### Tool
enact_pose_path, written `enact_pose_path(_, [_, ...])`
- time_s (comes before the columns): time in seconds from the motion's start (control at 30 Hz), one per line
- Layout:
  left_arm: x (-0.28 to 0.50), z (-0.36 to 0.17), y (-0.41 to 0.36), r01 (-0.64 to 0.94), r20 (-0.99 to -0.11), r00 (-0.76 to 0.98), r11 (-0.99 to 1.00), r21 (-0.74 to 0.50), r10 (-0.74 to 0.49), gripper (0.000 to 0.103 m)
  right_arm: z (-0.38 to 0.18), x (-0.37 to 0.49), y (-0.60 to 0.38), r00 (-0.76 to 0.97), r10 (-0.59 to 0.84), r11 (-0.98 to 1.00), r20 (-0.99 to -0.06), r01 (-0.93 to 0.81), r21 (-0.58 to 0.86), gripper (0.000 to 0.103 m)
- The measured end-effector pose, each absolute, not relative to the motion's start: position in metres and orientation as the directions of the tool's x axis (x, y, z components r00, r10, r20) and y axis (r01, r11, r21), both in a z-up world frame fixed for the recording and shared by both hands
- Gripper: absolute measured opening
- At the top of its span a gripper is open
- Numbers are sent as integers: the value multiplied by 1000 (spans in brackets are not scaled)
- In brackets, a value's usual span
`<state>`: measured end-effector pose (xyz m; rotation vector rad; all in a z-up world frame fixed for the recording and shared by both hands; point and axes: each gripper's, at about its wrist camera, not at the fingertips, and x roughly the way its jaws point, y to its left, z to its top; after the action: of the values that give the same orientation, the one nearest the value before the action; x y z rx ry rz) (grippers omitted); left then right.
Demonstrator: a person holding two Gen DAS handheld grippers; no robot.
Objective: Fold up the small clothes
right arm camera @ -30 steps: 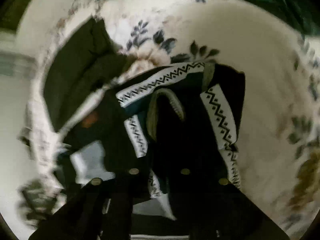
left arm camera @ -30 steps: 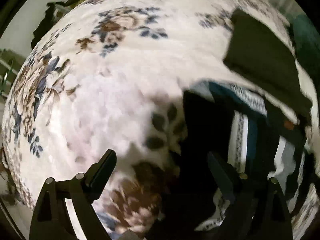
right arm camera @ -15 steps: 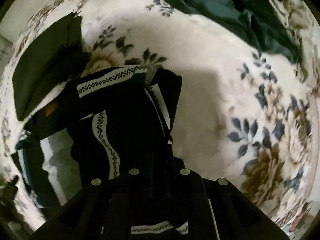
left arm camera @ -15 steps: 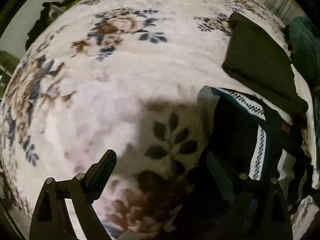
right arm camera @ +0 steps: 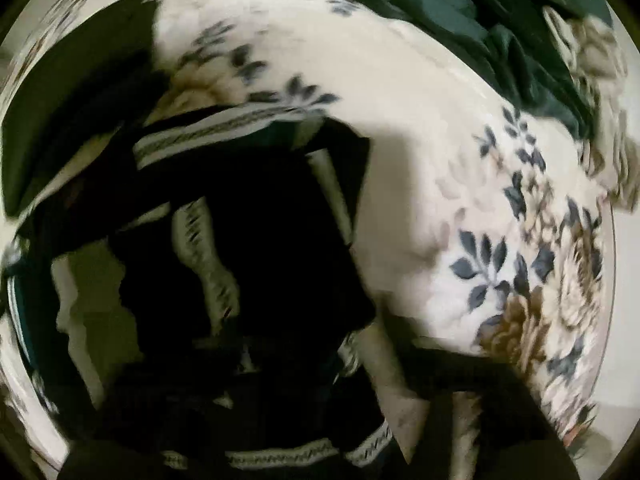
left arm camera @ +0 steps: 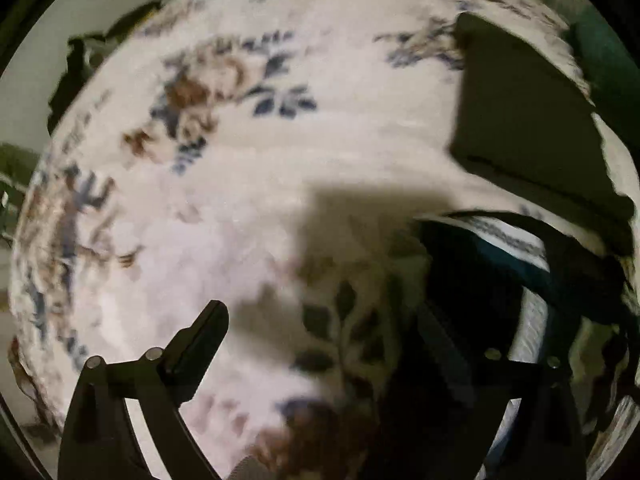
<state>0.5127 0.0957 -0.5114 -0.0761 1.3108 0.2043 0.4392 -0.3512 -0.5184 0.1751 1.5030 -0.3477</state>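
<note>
Two sets of tongs work over a bed covered by a cream, flower-printed blanket point(left arm camera: 248, 184), where the small black garment with white zigzag-patterned bands point(right arm camera: 256, 216) lies bunched at the right of the left wrist view, just beside a flat, already folded dark olive cloth point(left arm camera: 528, 120), probably so finished pieces gather in one place. The left tongs point(left arm camera: 320, 328) stand wide apart and empty at the garment's edge, seemingly ready to take a hem, while the right tongs point(right arm camera: 360, 412) hang low over the black cloth, too blurred and dark to tell whether they grip it.
</note>
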Motion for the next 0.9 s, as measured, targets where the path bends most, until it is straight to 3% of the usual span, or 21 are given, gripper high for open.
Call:
enact_pose_path(0.17, [468, -465, 57, -98, -944, 295, 988, 120, 144, 97, -489, 423, -306, 48, -174, 959, -984, 235, -158, 100])
enact_pose_path(0.47, [401, -358, 9, 2, -934, 345, 995, 97, 91, 97, -363, 355, -258, 186, -174, 964, -967, 232, -129, 100])
enact_pose_path(0.63, [365, -308, -11, 29, -920, 389, 997, 68, 51, 97, -298, 314, -250, 272, -114, 966, -955, 254, -43, 100])
enact_pose_path(0.9, [315, -278, -45, 2, -916, 397, 998, 64, 58, 97, -260, 279, -271, 292, 32, 974, -956, 205, 96, 100])
